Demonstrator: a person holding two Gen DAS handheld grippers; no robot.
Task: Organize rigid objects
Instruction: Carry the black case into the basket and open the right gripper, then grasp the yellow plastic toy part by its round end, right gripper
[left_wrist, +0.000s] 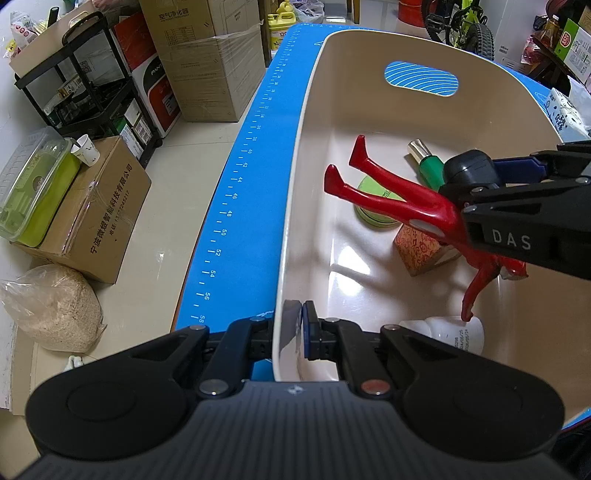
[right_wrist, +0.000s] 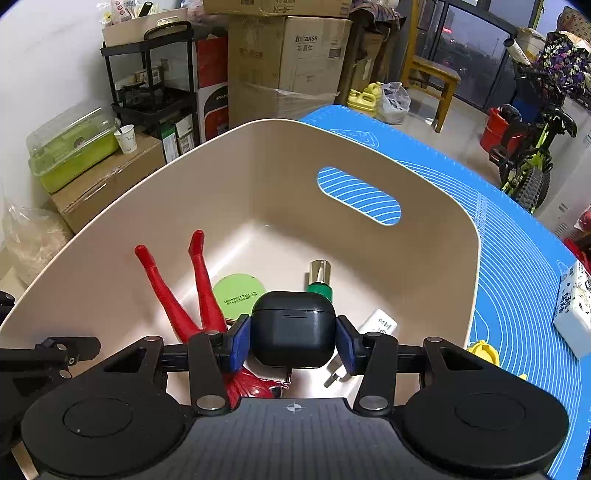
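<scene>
A large beige plastic bin (right_wrist: 155, 206) with a cut-out handle stands on the blue measuring mat (right_wrist: 517, 236) that covers the desk. The left hand-held gripper (left_wrist: 295, 328) pinches the near wall of this bin: one blue pad is inside and the other finger is outside, pressed together on the rim. The right hand-held gripper (right_wrist: 293, 339) is above the inside of the bin and holds a small black rounded case (right_wrist: 293, 328) of smooth plastic between its two blue pads, tightly on both sides. In the left wrist view this case (left_wrist: 469, 170) is seen at the right, over the bin floor and not touching it. Inside the bin lies a red glossy toy figure (left_wrist: 388, 199) with its two legs pointing up toward the far left wall. Just beside the legs rests a round green tin (right_wrist: 240, 295), and to the right of it a green bottle with a shiny metallic cap (right_wrist: 319, 280). A small patterned brown box (left_wrist: 417, 251) sits under the figure, and a white plastic bottle (left_wrist: 450, 332) lies near the near wall. A white charger plug (right_wrist: 376, 325) is at the right of the case.
</scene>
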